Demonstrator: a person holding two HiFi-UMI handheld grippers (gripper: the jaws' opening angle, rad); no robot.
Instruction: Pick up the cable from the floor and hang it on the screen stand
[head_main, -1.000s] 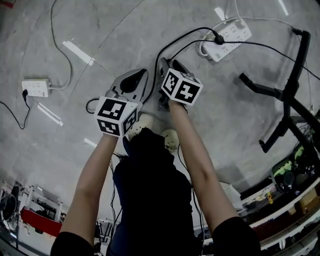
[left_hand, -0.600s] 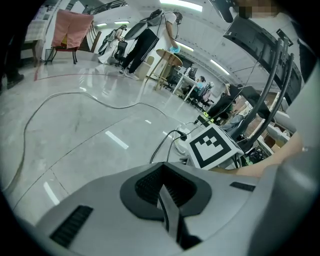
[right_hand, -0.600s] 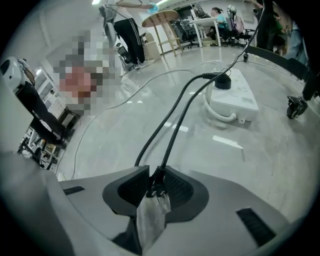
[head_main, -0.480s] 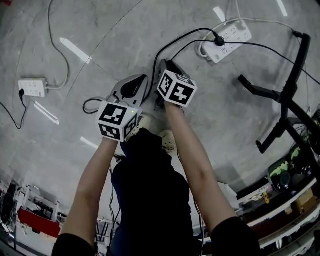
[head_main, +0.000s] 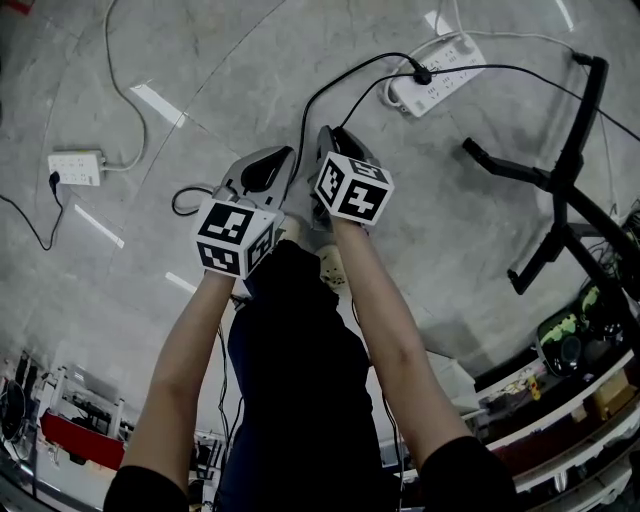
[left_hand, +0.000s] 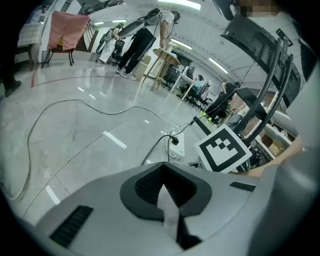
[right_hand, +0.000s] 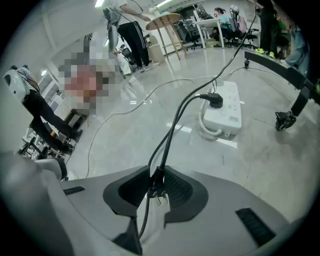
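Over the floor (right_hand: 265, 165), right gripper (right_hand: 158, 176) was closing on the cable (right_hand: 172, 131) at its plug; left gripper (left_hand: 162, 190) pressed together, empty. Risk: far end seemingly plugged into strip (right_hand: 225, 112); lifting could drag it.

Black cable plug (right_hand: 157, 187) inside closing claw (right_hand: 156, 176)

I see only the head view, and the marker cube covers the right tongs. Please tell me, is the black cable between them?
Observer: Yes. The right gripper view shows the right tongs closing, their pads pinching the plug of the black cable.
Operator: Are the pins of the plug gripped too?
Observer: No. Two metal pins stick out behind the pads, toward the camera.
Operator: And the left tongs?
Observer: The left gripper view shows the left tongs shut, with nothing between them.
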